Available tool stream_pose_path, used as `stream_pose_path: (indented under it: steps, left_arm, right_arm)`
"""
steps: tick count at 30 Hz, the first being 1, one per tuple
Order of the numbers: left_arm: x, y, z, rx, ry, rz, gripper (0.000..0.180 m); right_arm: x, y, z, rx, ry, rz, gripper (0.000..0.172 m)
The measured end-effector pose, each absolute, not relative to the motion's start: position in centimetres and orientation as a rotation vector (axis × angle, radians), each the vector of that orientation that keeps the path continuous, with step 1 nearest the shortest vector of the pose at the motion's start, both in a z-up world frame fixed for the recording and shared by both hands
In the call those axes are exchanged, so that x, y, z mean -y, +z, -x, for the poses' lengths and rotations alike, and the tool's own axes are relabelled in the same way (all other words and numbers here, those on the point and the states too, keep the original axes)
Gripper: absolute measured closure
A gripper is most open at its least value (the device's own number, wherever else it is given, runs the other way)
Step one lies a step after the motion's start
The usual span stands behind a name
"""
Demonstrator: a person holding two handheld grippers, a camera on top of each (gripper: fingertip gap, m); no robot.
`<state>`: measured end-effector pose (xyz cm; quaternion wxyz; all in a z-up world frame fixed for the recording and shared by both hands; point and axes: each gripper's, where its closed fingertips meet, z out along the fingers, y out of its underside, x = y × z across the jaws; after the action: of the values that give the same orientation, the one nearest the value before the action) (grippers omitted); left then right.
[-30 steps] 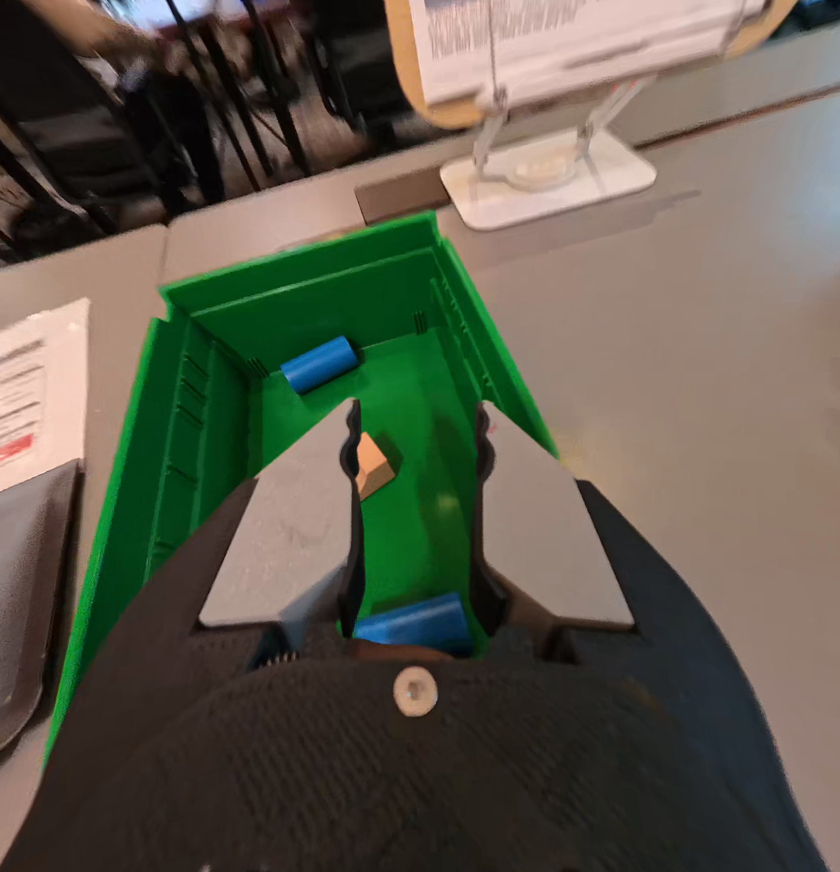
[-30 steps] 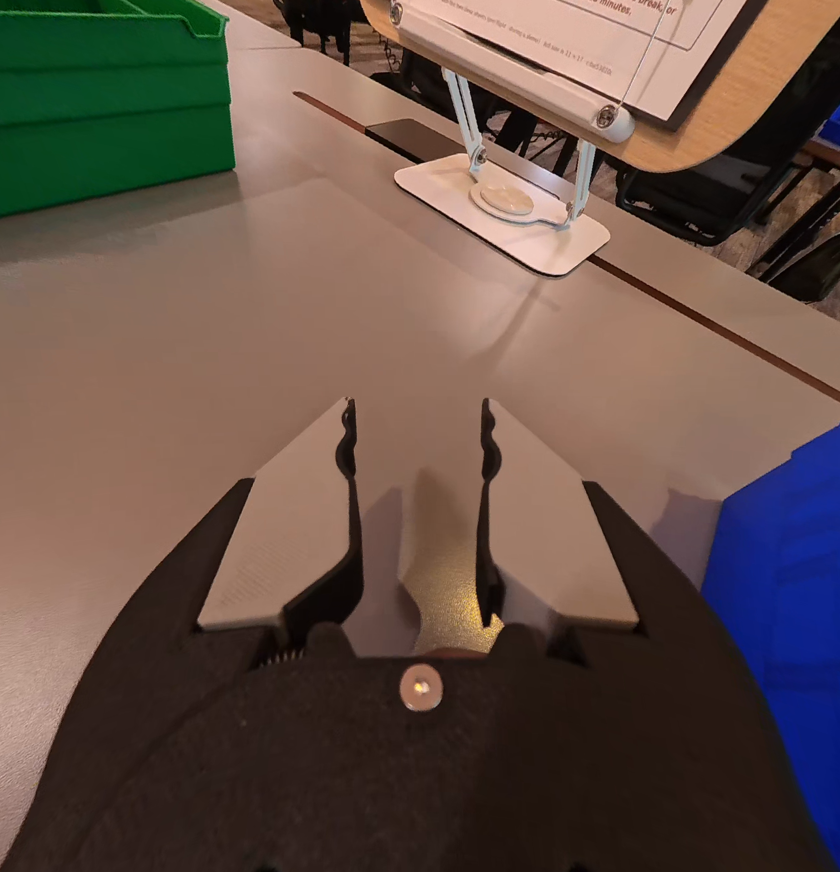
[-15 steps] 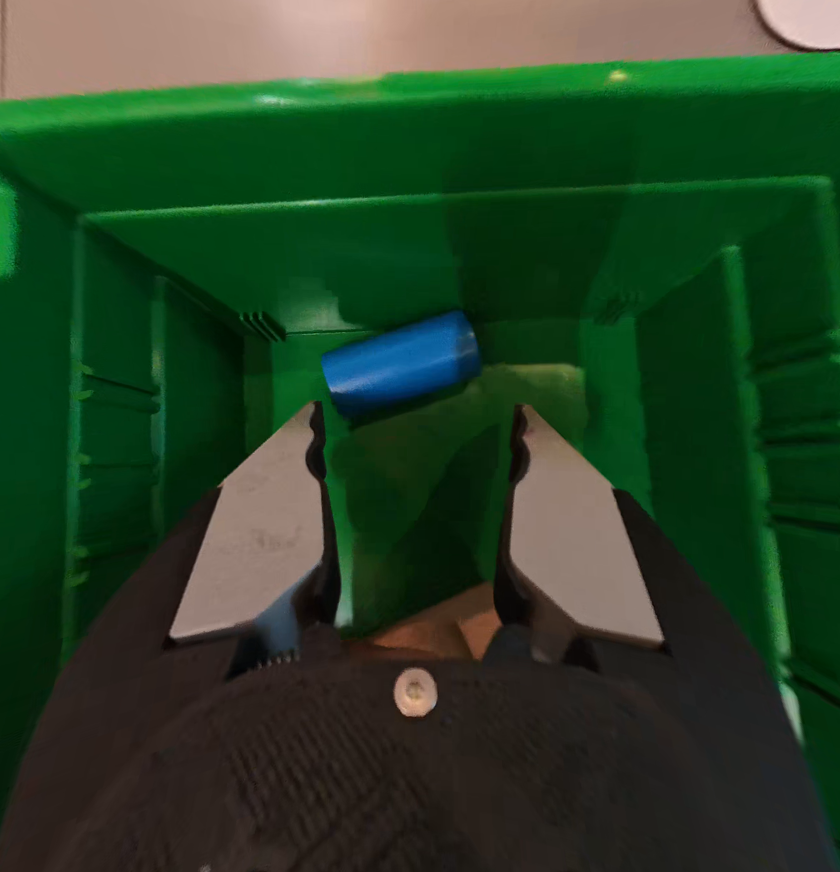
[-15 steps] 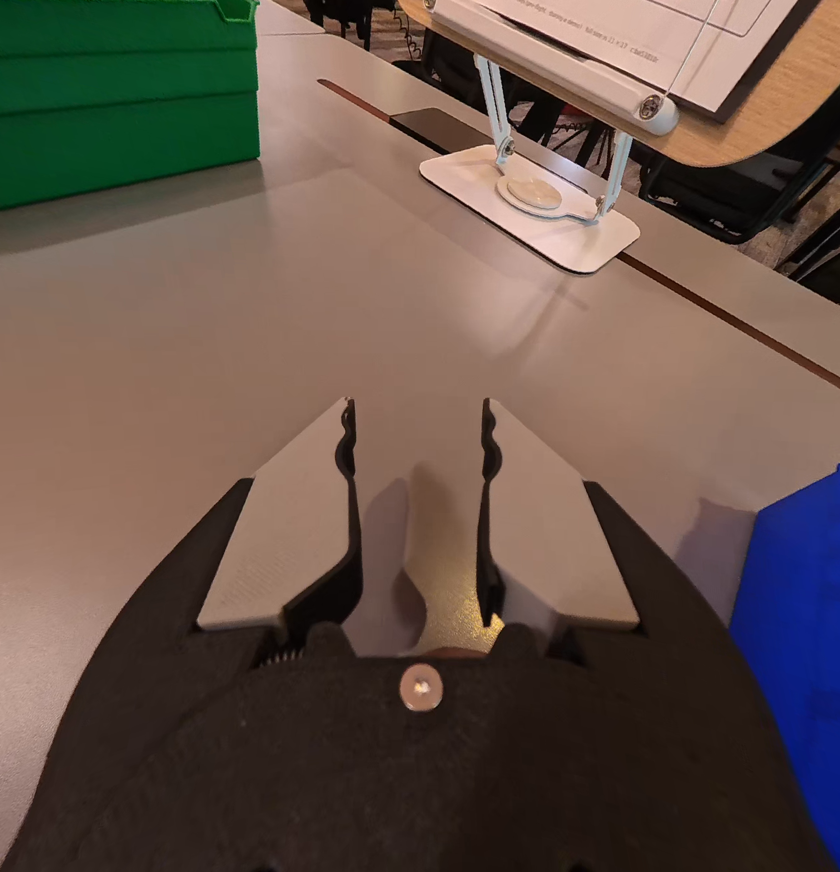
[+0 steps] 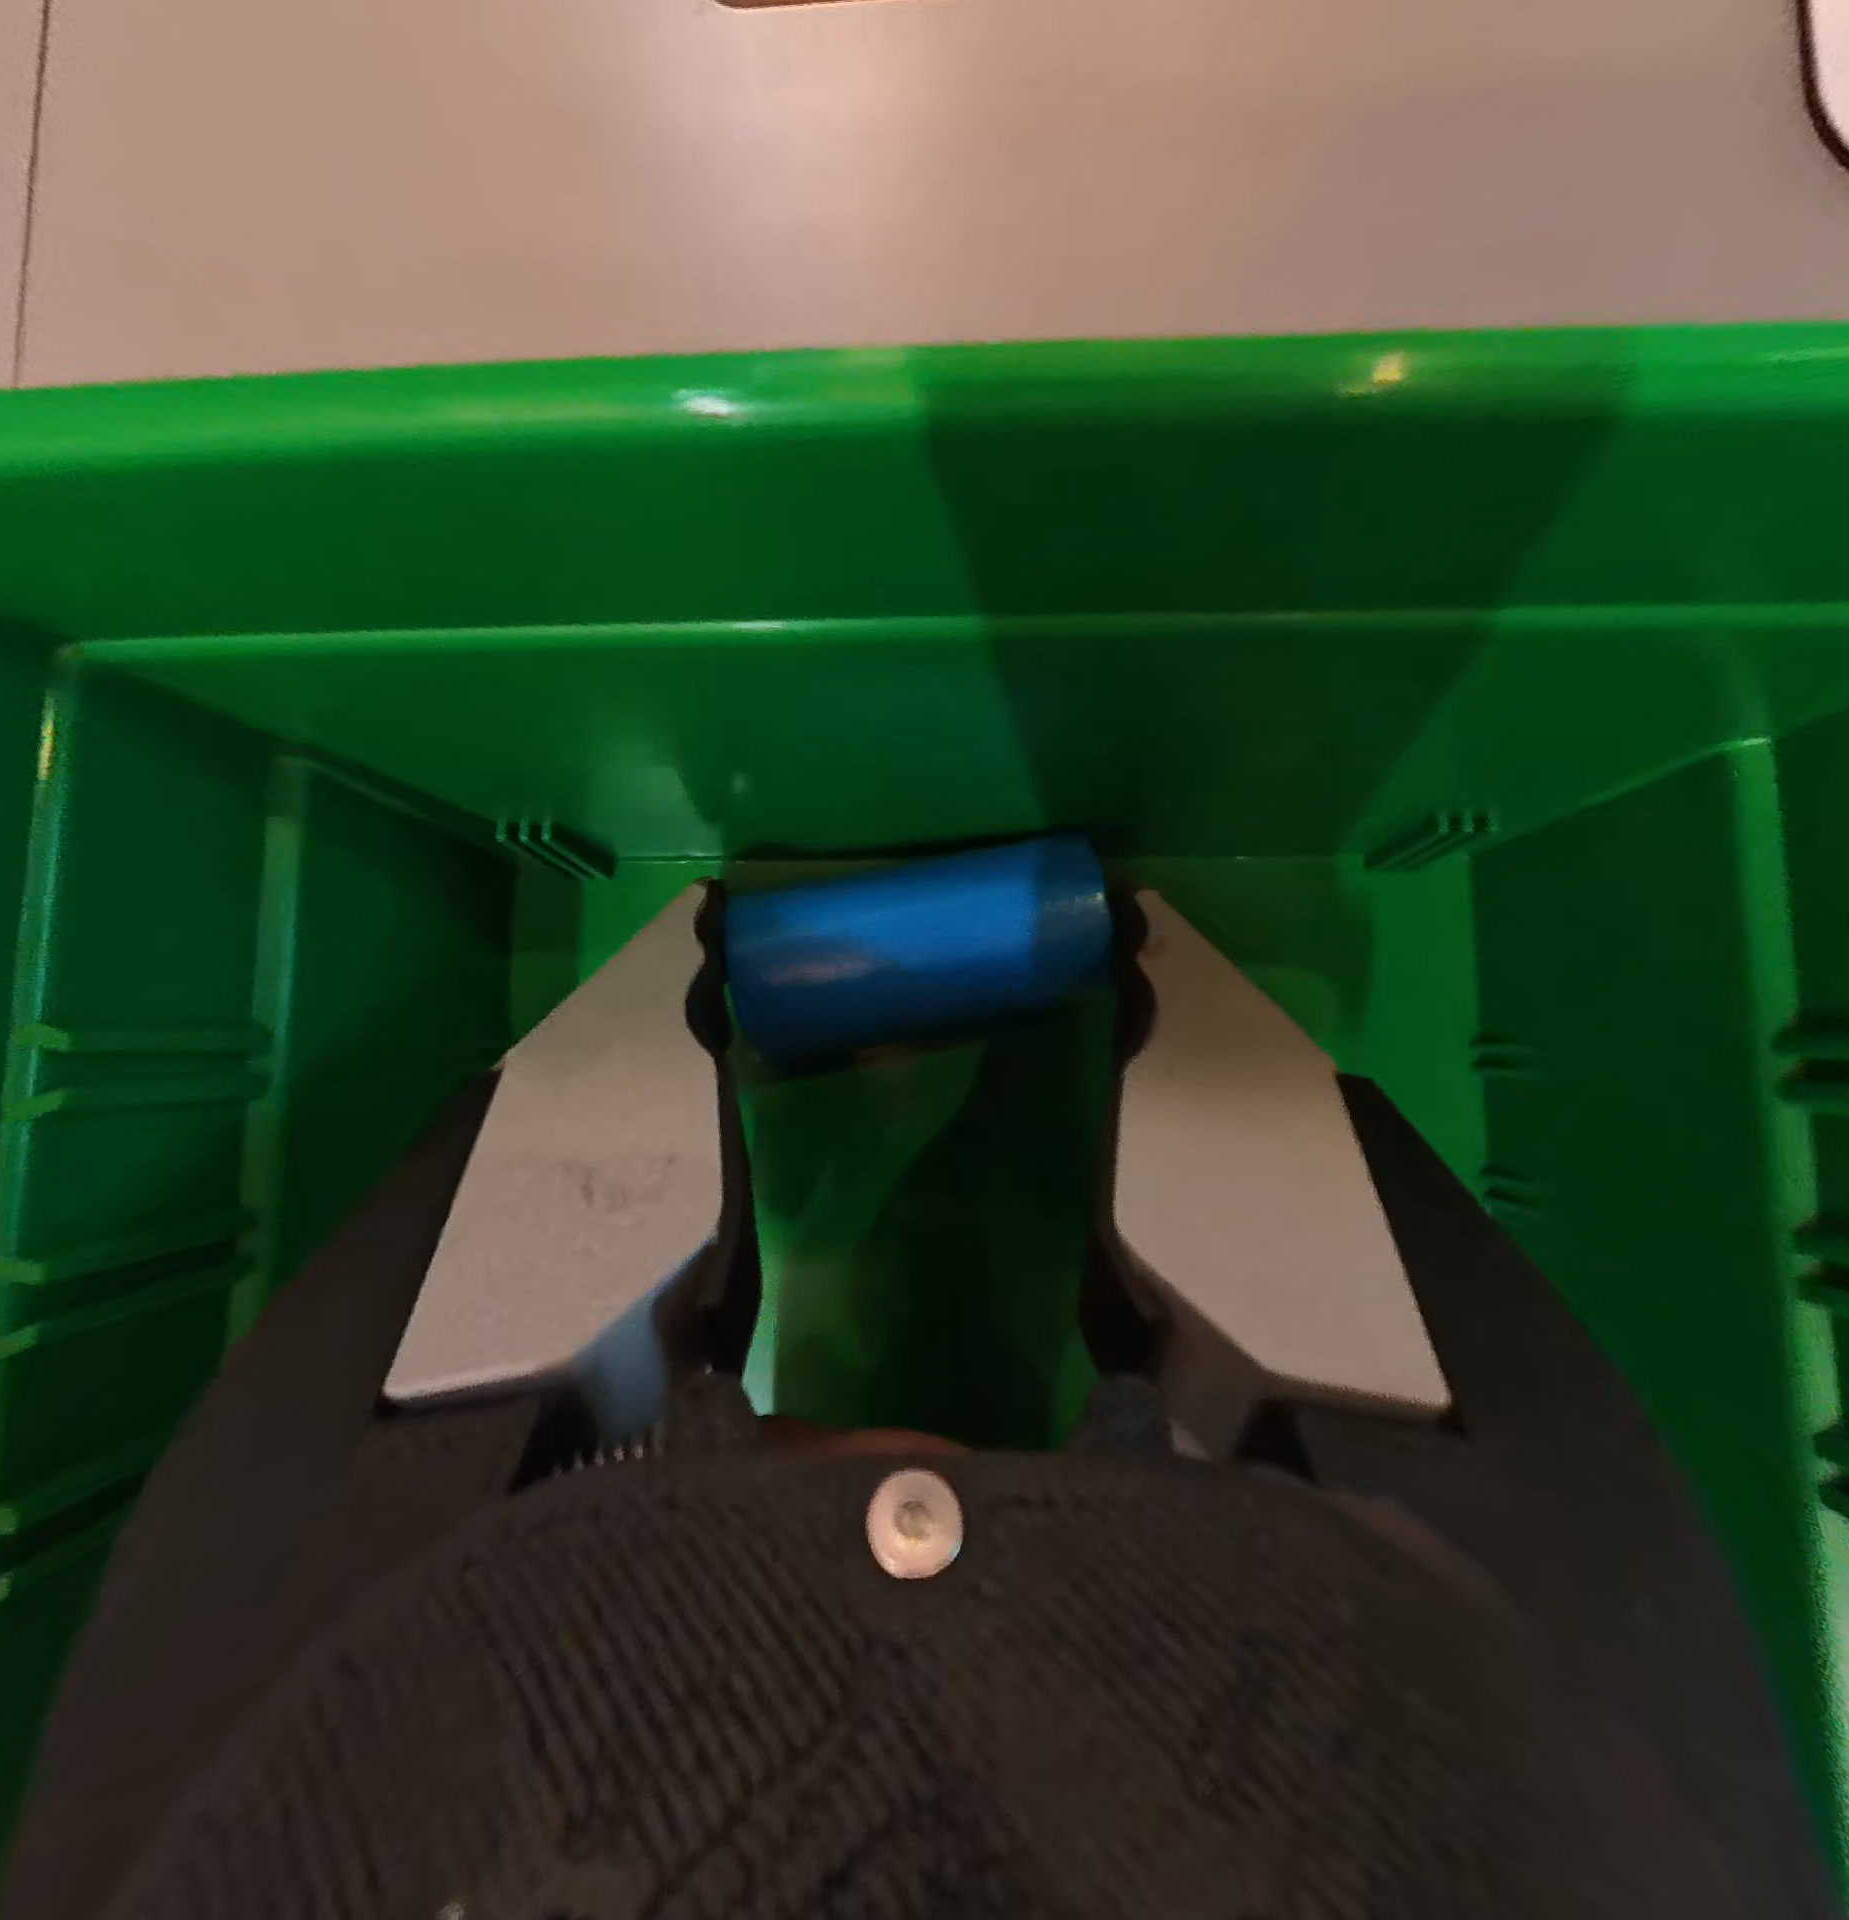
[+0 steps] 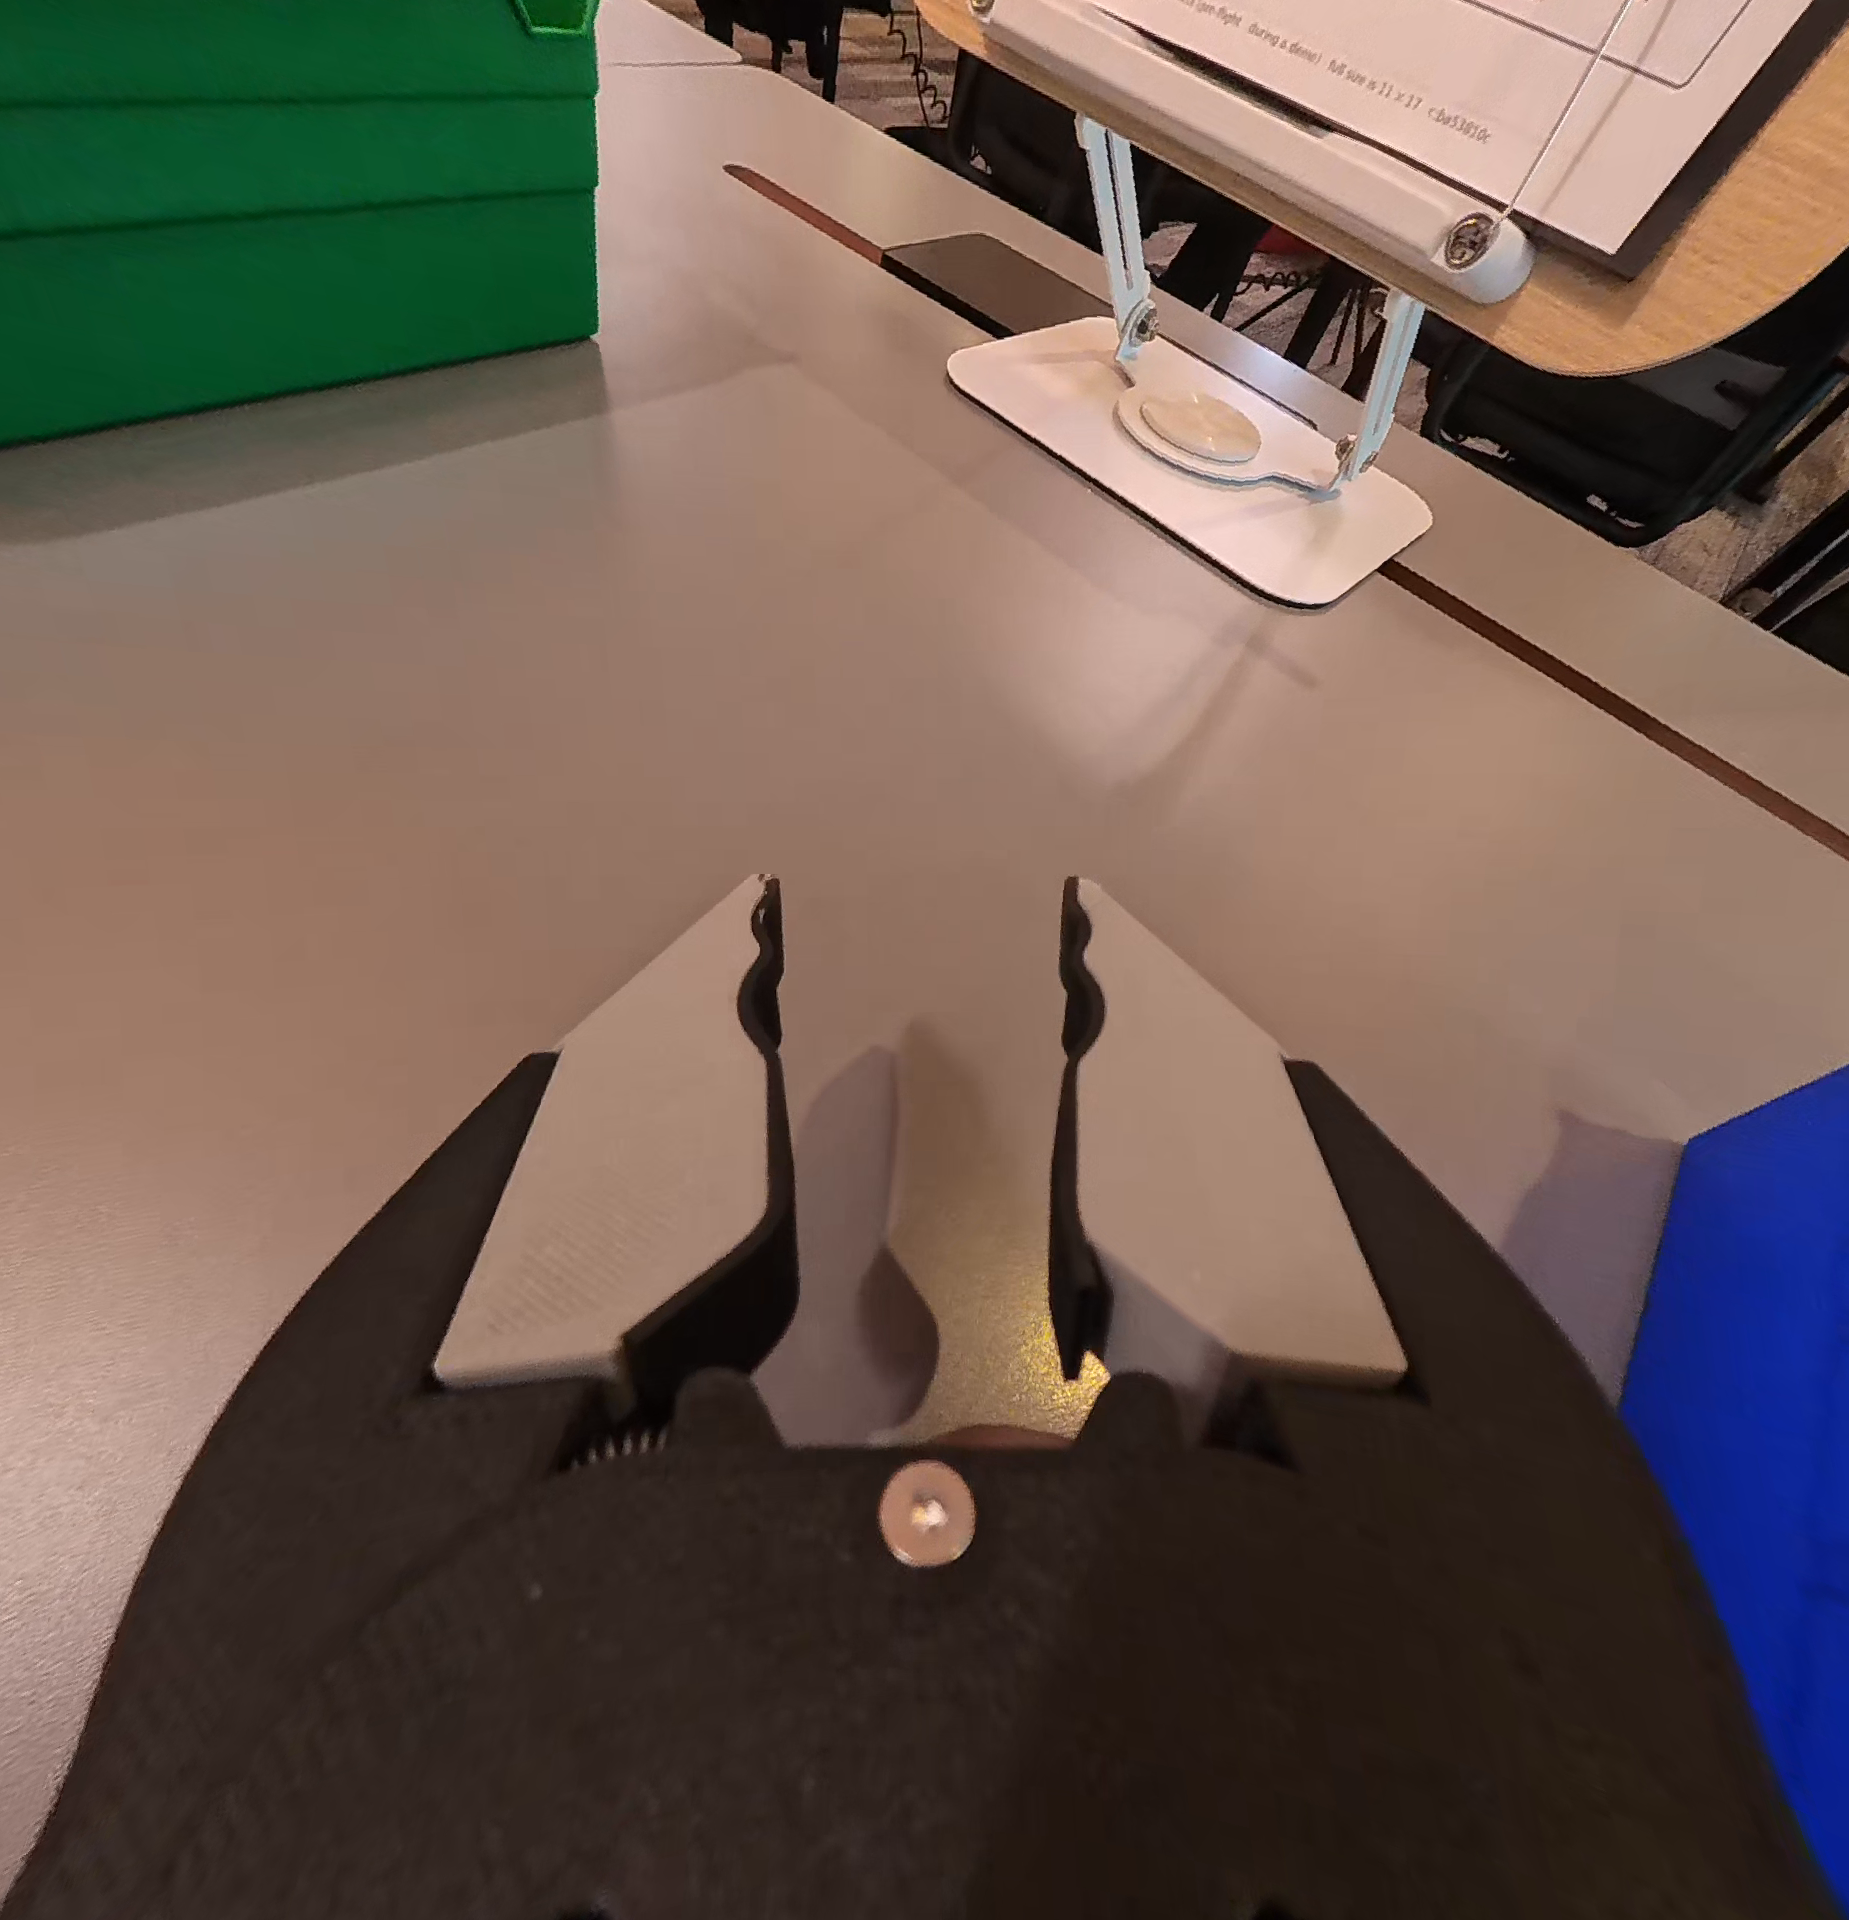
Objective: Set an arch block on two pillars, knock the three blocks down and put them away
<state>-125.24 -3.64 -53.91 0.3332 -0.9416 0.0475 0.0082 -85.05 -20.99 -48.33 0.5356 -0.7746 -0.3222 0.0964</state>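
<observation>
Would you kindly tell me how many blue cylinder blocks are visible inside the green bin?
1: the blue cylinder block lies by the green bin's far wall, between the left gripper's fingertips. Others may be hidden beneath the gripper.

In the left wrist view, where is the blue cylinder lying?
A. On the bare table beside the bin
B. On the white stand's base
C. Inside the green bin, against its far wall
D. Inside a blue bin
C: the blue cylinder lies on its side on the floor of the green bin, at the foot of its far wall.
</observation>
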Motion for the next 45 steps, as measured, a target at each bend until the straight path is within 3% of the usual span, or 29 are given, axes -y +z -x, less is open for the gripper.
stream_pose_path:
  steps: [17,29,36,45]
  left_arm:
    - [8.6,-47.6,122.2,-0.278,-0.341,2.233,0.107]
    - [20.5,-35.6,108.0,-0.56,-0.812,1.763,0.108]
    - [26.9,-39.9,97.1,-0.729,-0.991,1.748,0.108]
    - [28.4,-43.3,92.7,-0.753,-1.143,1.796,0.108]
  right_arm:
    - [21.4,-48.9,85.5,0.8,0.238,1.859,0.121]
    - [23.3,-48.0,88.4,0.932,0.319,1.747,0.115]
    - [24.9,-46.8,89.8,1.006,0.324,1.628,0.112]
    - [27.7,-45.0,92.0,1.111,0.355,1.439,0.109]
